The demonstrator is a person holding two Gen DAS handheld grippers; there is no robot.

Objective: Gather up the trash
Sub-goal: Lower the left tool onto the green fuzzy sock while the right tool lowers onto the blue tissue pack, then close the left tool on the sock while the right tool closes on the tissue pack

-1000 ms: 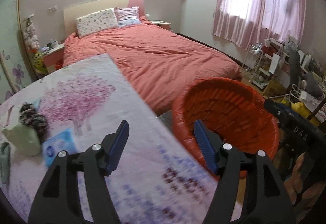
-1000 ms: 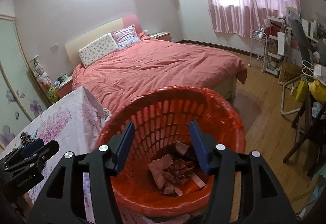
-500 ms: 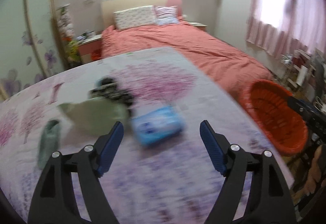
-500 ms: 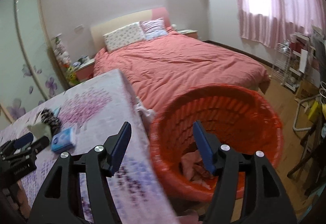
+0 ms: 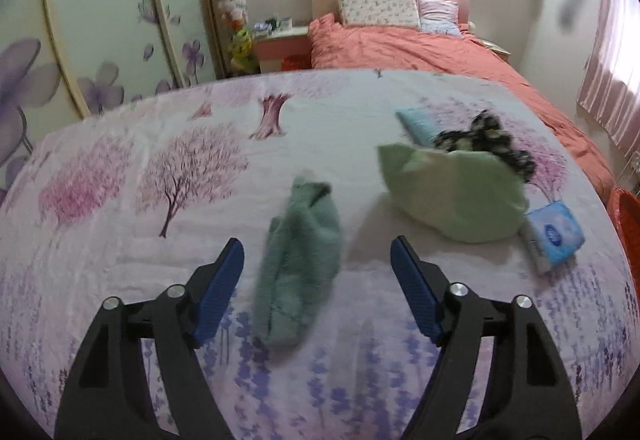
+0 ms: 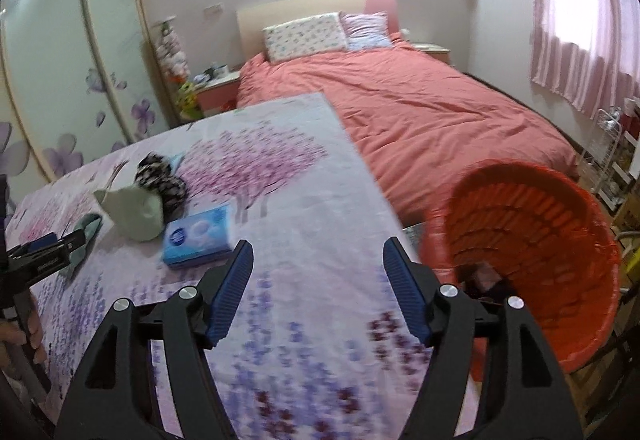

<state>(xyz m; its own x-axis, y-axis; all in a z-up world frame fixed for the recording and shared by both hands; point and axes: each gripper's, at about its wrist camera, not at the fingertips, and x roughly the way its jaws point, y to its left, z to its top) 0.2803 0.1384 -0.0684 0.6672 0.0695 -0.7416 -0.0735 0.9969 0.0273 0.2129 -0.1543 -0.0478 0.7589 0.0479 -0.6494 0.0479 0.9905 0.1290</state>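
In the left wrist view, the left gripper stands wide with nothing held; a fuzzy teal cloth lies on the floral tablecloth between its blue fingers, centre frame. Right of that sit a pale green bag, a black patterned bundle and a blue tissue pack. In the right wrist view, the right gripper also gapes wide and holds nothing, the tissue pack just upper left of its left finger, the red basket at right.

A floral-print tablecloth carries a teal fuzzy cloth at centre, a pale green pouch at two o'clock, a blue tissue pack at three.
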